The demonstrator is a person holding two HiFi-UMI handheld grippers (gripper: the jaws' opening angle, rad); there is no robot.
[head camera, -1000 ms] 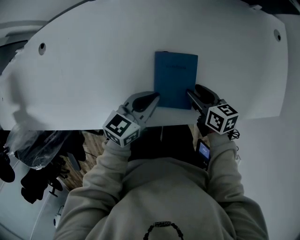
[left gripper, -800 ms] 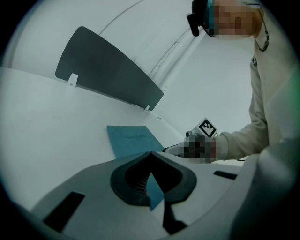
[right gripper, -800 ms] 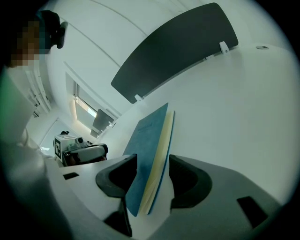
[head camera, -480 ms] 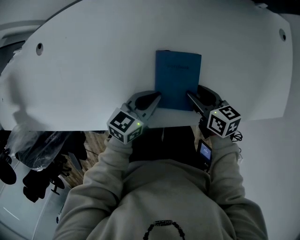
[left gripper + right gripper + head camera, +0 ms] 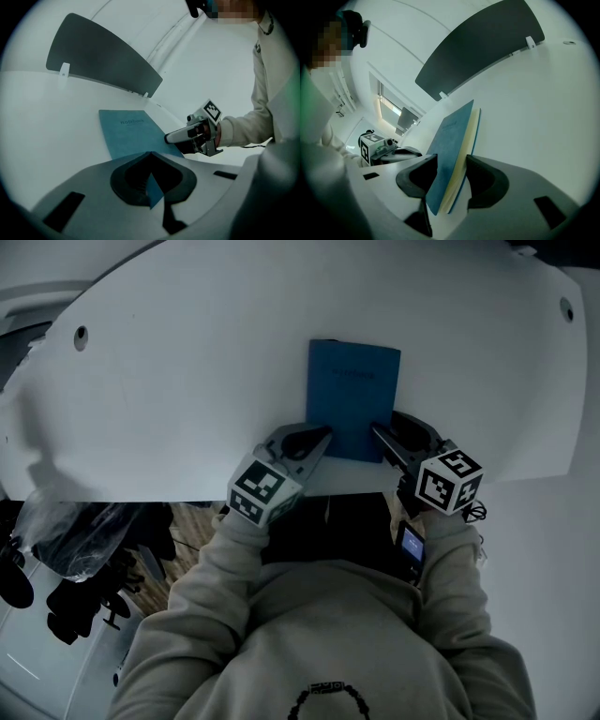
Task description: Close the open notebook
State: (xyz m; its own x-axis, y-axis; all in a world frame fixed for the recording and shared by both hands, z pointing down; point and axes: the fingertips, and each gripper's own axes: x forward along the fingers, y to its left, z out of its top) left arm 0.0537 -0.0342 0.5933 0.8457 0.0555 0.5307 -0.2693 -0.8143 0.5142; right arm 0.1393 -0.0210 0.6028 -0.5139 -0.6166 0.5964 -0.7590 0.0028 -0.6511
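Both forearms reach forward from the body, sleeves bent at the elbow, each hand behind its marker cube at the near edge of the white desk.

Notebook: blue, closed, lying flat on the desk directly ahead of both grippers and between them. Its near edge is close to the desk edge.

Left gripper: angled inward to the right, tips at the notebook's near left corner. In the left gripper view the jaws are drawn almost together, tips meeting. A thin blue corner of the notebook is caught in the hollow between them. The rest of the cover stretches away in front.

Right gripper: angled inward to the left, at the near right corner. It is rolled on its side, so the desk reads as tilted in the right gripper view. There the jaws stand only as far apart as the notebook is thick. The notebook sits edge-on between them, one jaw against the front cover and the other at the back cover. The pale page edges fan slightly.

Each gripper shows in the other's view: the right one just beyond the notebook's far side, the left one likewise. A dark curved panel stands at the desk's far side, well ahead of both grippers.
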